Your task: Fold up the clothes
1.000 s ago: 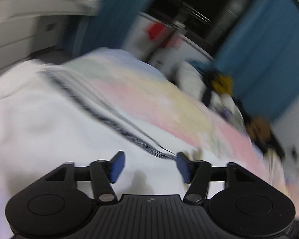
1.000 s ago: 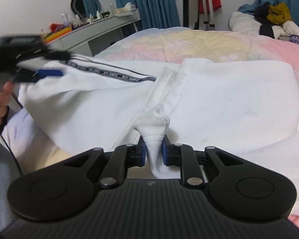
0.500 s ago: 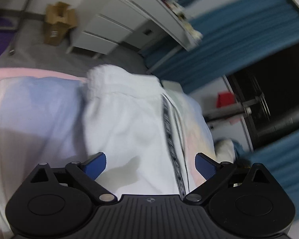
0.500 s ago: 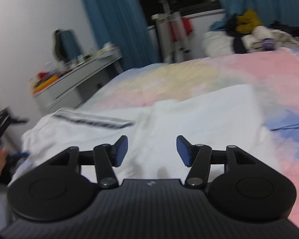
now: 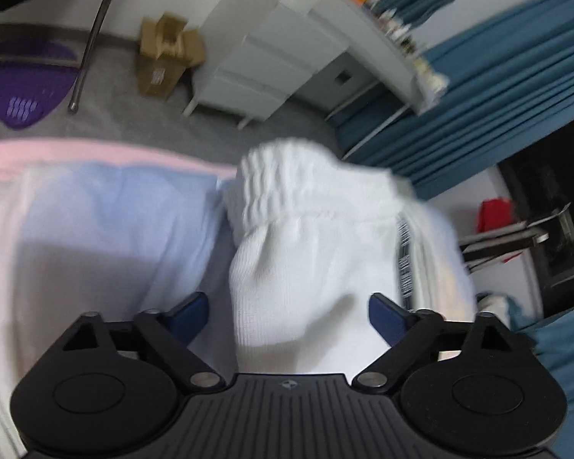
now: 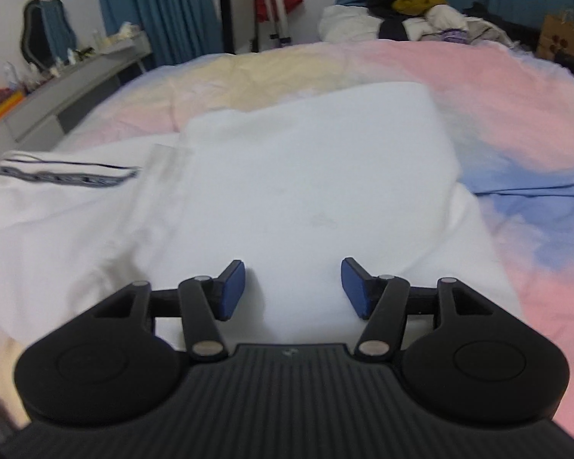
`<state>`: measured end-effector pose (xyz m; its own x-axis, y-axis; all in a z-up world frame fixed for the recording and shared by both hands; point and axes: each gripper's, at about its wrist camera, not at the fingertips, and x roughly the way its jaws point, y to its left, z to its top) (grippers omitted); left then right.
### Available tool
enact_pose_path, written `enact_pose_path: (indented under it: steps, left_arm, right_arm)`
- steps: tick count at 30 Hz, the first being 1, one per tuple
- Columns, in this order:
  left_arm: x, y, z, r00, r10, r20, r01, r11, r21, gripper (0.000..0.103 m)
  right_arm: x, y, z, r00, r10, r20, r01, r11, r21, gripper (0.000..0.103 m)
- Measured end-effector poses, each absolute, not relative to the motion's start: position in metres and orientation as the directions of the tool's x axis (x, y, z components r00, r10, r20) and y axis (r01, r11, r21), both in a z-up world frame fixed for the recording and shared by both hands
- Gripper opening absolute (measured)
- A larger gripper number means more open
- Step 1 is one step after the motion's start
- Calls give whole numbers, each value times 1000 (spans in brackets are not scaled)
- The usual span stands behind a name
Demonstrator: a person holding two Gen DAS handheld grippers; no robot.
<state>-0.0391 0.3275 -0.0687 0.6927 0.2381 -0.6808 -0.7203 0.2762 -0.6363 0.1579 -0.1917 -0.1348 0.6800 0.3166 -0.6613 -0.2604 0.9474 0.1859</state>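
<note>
A white garment (image 6: 287, 176) with a dark lettered stripe (image 6: 65, 179) lies partly folded on the pastel duvet (image 6: 497, 107). In the left wrist view its ribbed cuff (image 5: 283, 187) and sleeve (image 5: 306, 267) hang at the bed's edge, the stripe (image 5: 403, 256) running along the right. My left gripper (image 5: 287, 317) is open wide, with the sleeve lying between the blue pads, not clamped. My right gripper (image 6: 292, 287) is open and empty, low over the flat folded part of the garment.
The duvet's pink and blue edge (image 5: 95, 199) drops to a grey floor. A white drawer desk (image 5: 279, 57), a cardboard box (image 5: 164, 57) and a purple mat (image 5: 23, 84) stand beside the bed. A clothes pile (image 6: 413, 11) lies at the far end, by teal curtains (image 6: 164, 11).
My right gripper let go of the white cuff, opened and now hovers over the folded part. My left gripper swung toward the bed's edge, opened wider and closed in on the sleeve cuff.
</note>
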Motion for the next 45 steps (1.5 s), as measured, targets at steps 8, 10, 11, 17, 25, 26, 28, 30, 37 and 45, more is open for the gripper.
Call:
enact_pose_path:
  steps: [8,10,11,17,25,26,28,30,37,45]
  left_arm:
    - [-13,334,-69,682,353,-640,-731,340,-591,59]
    - [-11,329,-66,693,376,-616,-721,371,-585,46]
    - [-11,324,-60,700,388,-599,-714,395,-579,37]
    - [7,257,-2,771,472,-427,-635,617,-465,21]
    - [33,95,82,909,395,-130,-416,856,-308,21]
    - [38,74,89,922,372,-104,-386,875,-291,21]
    - [49,31,97,945,317,-73,-325,909,-259,21]
    - [60,-11,97,965,256,-62,-264,939,-220,21]
    - [84,-158,34,993,29,-117,-27,999,23,19]
    - [83,-240,-72,952,-107,-285,200,927,319,16]
  right_arm:
    - [153,-174,-140,700,270,-661,-271,957,103,59]
    - [151,-171,-140,703,262,-661,-274,958,89,59]
    - [152,-172,-139,701,265,-662,-274,957,94,59]
    - [155,-195,-122,705,302,-642,-233,953,193,57]
    - [148,-264,-78,799,299,-521,-106,924,367,57]
    - [147,-274,-73,810,295,-507,-92,917,387,58]
    - [148,-295,-67,823,292,-487,-63,899,434,58]
    - [149,-316,-64,830,294,-475,-34,876,482,58]
    - [159,-386,-77,833,301,-464,70,774,629,59]
    - [182,-431,-104,786,518,-339,15,531,847,58]
